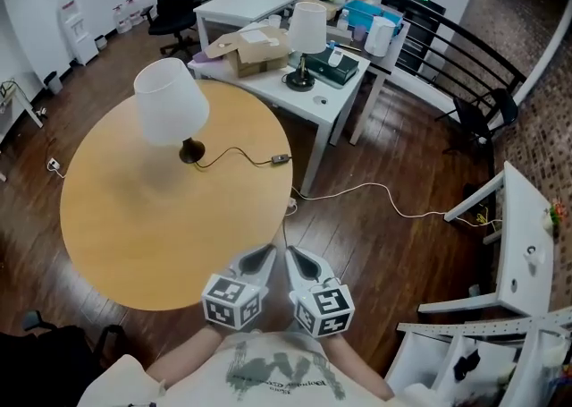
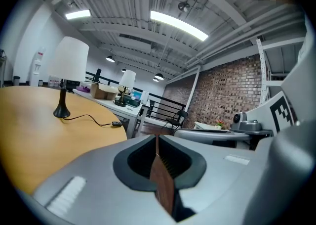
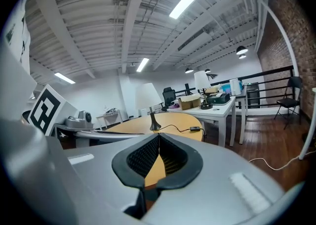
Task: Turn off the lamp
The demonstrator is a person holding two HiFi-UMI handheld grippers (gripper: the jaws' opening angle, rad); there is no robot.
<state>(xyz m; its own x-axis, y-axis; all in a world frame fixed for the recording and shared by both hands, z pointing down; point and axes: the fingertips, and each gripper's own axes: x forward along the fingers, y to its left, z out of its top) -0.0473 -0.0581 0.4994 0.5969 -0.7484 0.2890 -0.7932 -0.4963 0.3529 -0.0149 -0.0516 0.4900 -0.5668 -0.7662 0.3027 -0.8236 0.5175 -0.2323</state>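
The lamp (image 1: 171,103) stands on the round wooden surface (image 1: 134,235), toward 12 o'clock of its top, with a white shade over a thin dark stem and a small dark foot. Its cord (image 1: 234,154) trails off toward 3 o'clock and ends at a small dark inline switch (image 1: 281,159) lying flat near the rim. From these views I cannot tell whether the bulb is lit.

Both grippers hang at the near edge, at 6 o'clock, well apart from the lamp. The left gripper (image 1: 264,255) has its jaws pressed together on nothing, and the right gripper (image 1: 297,258) is likewise closed and empty. From them the switch lies at roughly 12 o'clock and the shade at 11 o'clock.

The switch is probably the place to act. It looks like a light, hard plastic piece, so on smooth wood it will likely skate away under a sideways push (the limp cord will not hold it back). A press straight down with a closed tip seems safest, perhaps with the other gripper pinching the switch body or pinning the cord beside it.

The lamp itself looks top-heavy on that narrow foot, and the shade thin and easily dented, so it is best left untouched. A second lamp (image 1: 307,31) stands on the white desk (image 1: 344,97) behind.
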